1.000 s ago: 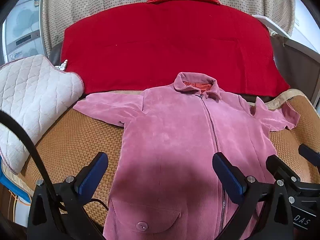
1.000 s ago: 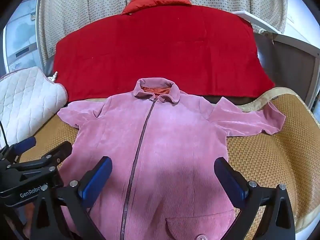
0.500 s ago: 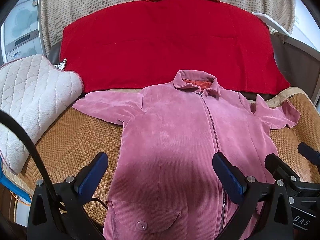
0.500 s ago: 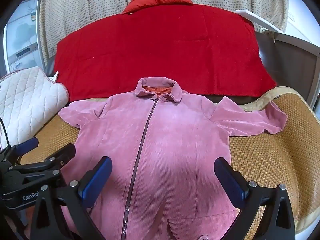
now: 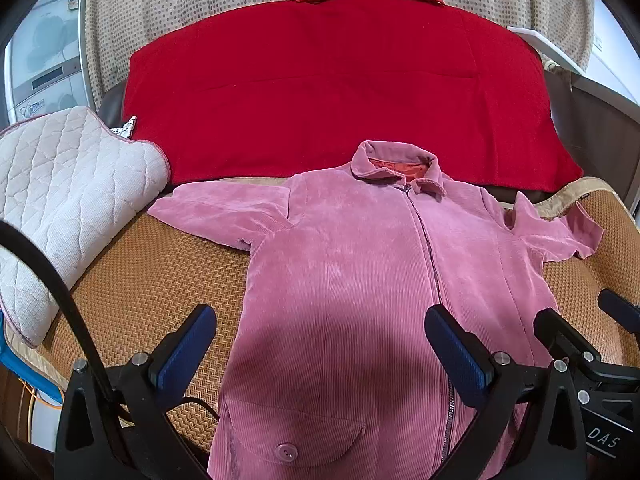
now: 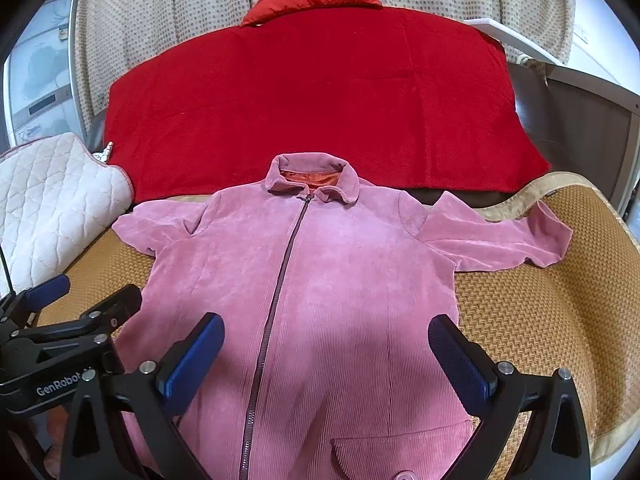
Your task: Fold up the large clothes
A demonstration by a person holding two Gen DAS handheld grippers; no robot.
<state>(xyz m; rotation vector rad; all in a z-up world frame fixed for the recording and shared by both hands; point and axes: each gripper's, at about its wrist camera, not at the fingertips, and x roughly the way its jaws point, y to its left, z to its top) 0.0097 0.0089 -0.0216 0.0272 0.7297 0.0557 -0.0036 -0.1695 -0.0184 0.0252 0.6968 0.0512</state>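
We see the pink jacket (image 5: 360,280) sliding a touch higher in both wrist views over the last second, its collar (image 6: 308,178) creeping up as our two grippers ease back a little

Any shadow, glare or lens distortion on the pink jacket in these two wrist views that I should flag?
Left wrist view: a soft dark shadow lies across the lower front of the pink jacket, between the open left gripper fingers; strong fisheye bending and black corners. Right wrist view: the same shadow band shows ahead of the open right gripper; no glare on the jacket, and the corduroy ribs read sharp.
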